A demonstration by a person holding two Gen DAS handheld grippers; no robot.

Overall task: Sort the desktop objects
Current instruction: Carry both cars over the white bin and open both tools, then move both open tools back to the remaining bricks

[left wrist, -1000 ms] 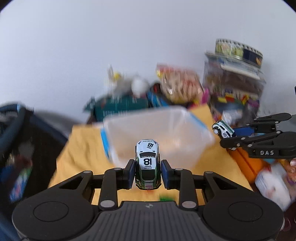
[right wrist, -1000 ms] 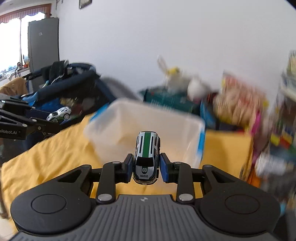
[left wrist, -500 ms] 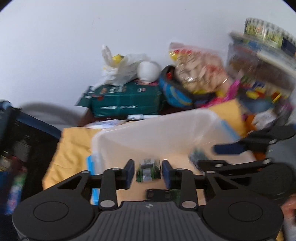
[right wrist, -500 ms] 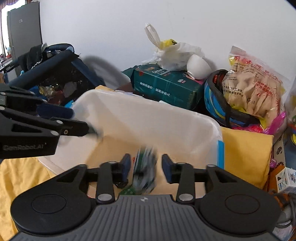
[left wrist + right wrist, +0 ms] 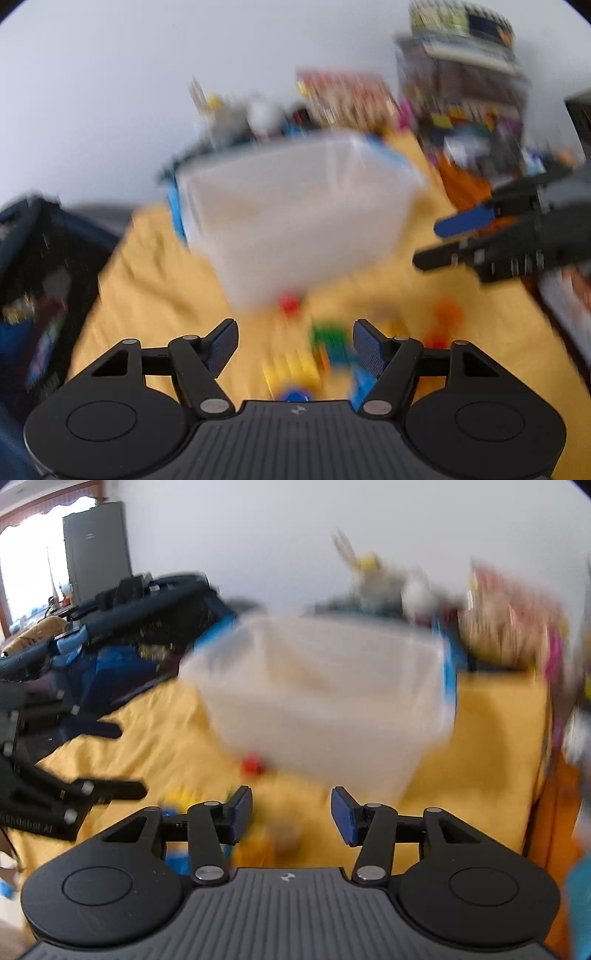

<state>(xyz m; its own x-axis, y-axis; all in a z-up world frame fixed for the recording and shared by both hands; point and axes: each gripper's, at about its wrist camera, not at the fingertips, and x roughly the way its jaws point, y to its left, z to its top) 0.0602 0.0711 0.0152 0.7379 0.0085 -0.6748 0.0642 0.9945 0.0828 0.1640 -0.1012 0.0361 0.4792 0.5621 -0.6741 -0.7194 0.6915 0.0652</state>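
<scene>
Both views are motion-blurred. A translucent plastic bin [image 5: 295,206] with blue rim clips stands on the yellow cloth [image 5: 147,280]; the same bin [image 5: 332,701] fills the middle of the right wrist view. My left gripper [image 5: 294,349] is open and holds nothing, hovering over blurred small toys: a green block [image 5: 328,339], a yellow piece [image 5: 291,369], a red piece [image 5: 290,304]. My right gripper [image 5: 291,818] is also open and empty, above a brownish round object [image 5: 284,836], with a red piece [image 5: 253,766] by the bin's near wall. The toy cars are out of sight.
A dark stroller [image 5: 122,635] stands left of the table. Bags, a green box and stacked containers [image 5: 461,74] crowd the back along the white wall. The other gripper [image 5: 509,236] shows at the right of the left wrist view. An orange toy [image 5: 443,317] lies nearby.
Both grippers let go of their toy cars over the bin, opened wide, and pulled back toward the near side of the table.
</scene>
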